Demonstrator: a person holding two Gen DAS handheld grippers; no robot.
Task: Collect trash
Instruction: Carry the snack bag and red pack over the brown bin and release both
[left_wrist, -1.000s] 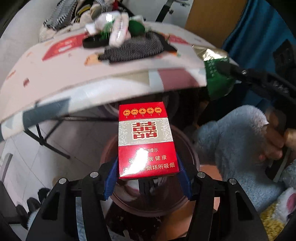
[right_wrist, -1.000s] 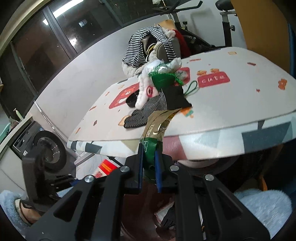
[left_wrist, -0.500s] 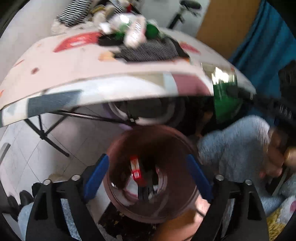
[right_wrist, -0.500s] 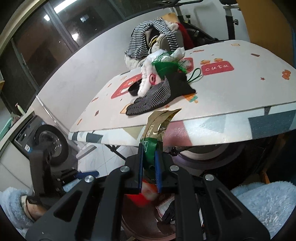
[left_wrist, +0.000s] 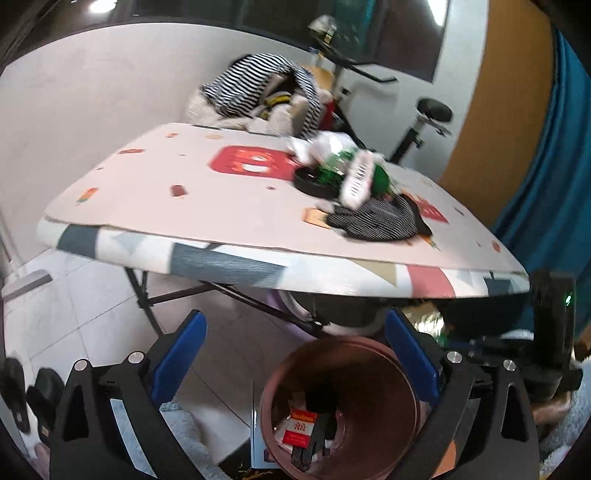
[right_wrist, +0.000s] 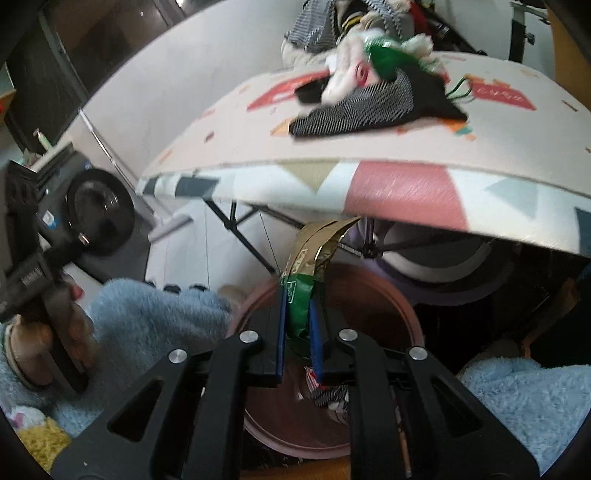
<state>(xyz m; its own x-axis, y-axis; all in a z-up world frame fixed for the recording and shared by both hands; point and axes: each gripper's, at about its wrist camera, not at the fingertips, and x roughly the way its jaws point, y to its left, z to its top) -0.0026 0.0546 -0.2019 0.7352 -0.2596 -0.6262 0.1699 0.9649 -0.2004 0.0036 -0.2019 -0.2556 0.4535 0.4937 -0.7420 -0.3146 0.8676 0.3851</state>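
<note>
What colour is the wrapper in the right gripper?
Green with a gold top; the wrapper shows best in the right wrist view.

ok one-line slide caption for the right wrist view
Right gripper shut on a green and gold wrapper, held above the brown bin beside the patterned table.

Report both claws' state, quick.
Left claw: open, nothing between its jaws, which have just been opening.
Right claw: shut on the green and gold wrapper, above the brown bin.
</note>
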